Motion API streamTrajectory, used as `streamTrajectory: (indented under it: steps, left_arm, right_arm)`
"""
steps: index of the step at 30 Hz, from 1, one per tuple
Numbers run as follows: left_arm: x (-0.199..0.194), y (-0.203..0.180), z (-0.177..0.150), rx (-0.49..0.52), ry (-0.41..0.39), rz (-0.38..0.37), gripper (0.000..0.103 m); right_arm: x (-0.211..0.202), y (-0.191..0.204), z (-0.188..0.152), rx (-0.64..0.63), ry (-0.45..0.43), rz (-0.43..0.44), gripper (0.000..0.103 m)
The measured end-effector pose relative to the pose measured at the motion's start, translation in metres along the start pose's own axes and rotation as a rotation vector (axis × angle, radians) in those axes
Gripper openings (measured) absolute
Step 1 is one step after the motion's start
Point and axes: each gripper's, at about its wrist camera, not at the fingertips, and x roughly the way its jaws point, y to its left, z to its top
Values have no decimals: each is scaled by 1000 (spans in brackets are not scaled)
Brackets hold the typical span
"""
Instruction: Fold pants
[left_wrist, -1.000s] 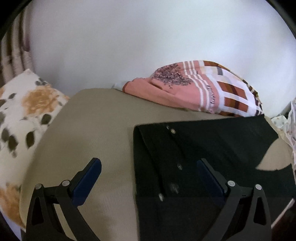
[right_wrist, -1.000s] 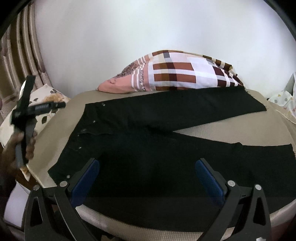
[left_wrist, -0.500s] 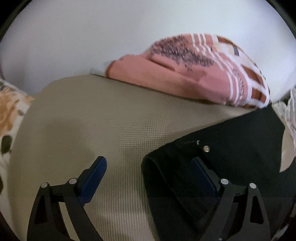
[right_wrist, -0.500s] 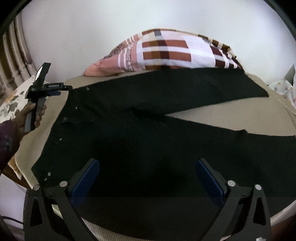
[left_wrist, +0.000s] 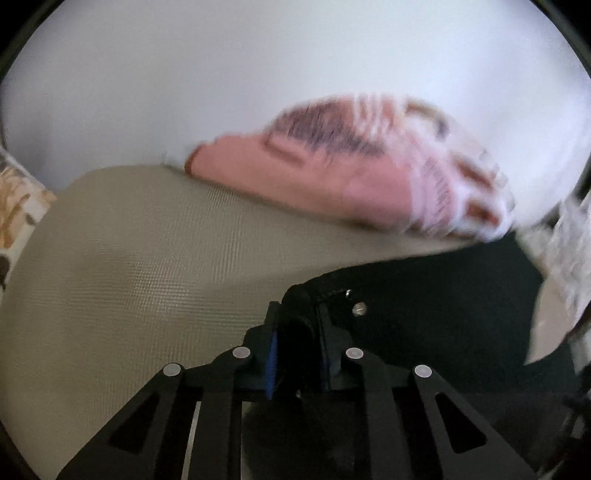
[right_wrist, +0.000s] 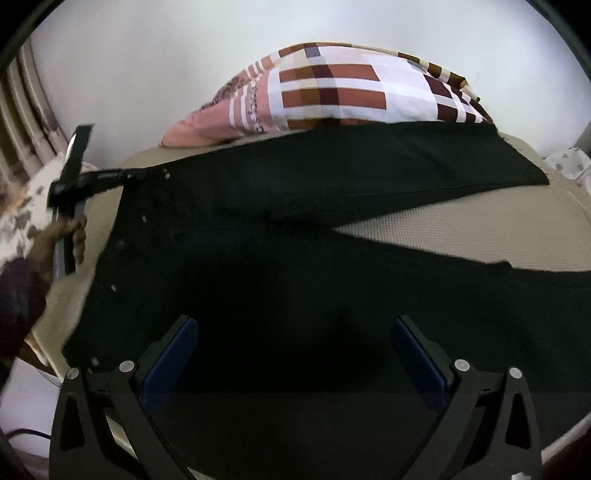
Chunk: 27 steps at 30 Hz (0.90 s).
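Surface: beige woven bed cover (right_wrist: 480, 229) against a plain white wall (right_wrist: 147, 74), with black pants (right_wrist: 295, 266) spread flat, legs splayed toward the right.
Left gripper (left_wrist: 297, 350): jaws have just been closing and now pinch the far waistband corner near a metal stud (left_wrist: 359, 308).
Right gripper (right_wrist: 293, 354): jaws wide, nothing between them, hovering over the near hip.
Risk, slip: the pinch sits at the very corner, so thick hem could pull free on lifting.
Risk, drag: lifting one-handed would likely skew the spread legs.
Risk, snag: checked pillow (right_wrist: 332, 92) touches the far leg.
Edges: near bed edge lies just under the right gripper; floral cushion (right_wrist: 22, 214) crowds the left.
Open room: bare cover between the legs and left of the waistband.
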Motion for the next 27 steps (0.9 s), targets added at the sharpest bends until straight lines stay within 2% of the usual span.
streamTrajectory:
  steps: [2, 4, 6, 8, 9, 11, 15, 17, 20, 23, 27]
  left_arm:
    - [-30, -15, -5, 6, -59, -26, 18]
    - [-61, -35, -15, 32, -110, -58, 18]
    - [-85, -55, -26, 69, -144, -68, 18]
    - [-106, -72, -38, 99, -169, -80, 18]
    - [-114, -78, -44, 107, -176, -87, 18]
    - [-131, -90, -59, 109, -183, -104, 17]
    - [-152, -98, -82, 72, -188, -131, 12]
    - [-159, -99, -90, 58, -189, -129, 12]
    - [-156, -97, -96, 23, -167, -138, 12]
    - [-152, -95, -104, 7, -138, -125, 12]
    - [-153, -83, -104, -12, -148, -89, 12]
  right_arm:
    - [-4, -8, 15, 42, -20, 67, 103]
    - [-3, -20, 31, 123, -22, 186, 103]
    - [8, -40, 52, 269, 2, 362, 103]
    - [24, -54, 67, 390, 35, 486, 93]
    - [34, -59, 75, 442, 54, 527, 80]
    - [54, -66, 92, 516, 83, 607, 76]
    - [81, -64, 124, 514, 106, 615, 76]
    - [100, -67, 134, 577, 148, 646, 76]
    - [126, -72, 142, 625, 195, 580, 76]
    - [161, -78, 146, 689, 263, 606, 76]
    - [167, -77, 147, 769, 234, 673, 76]
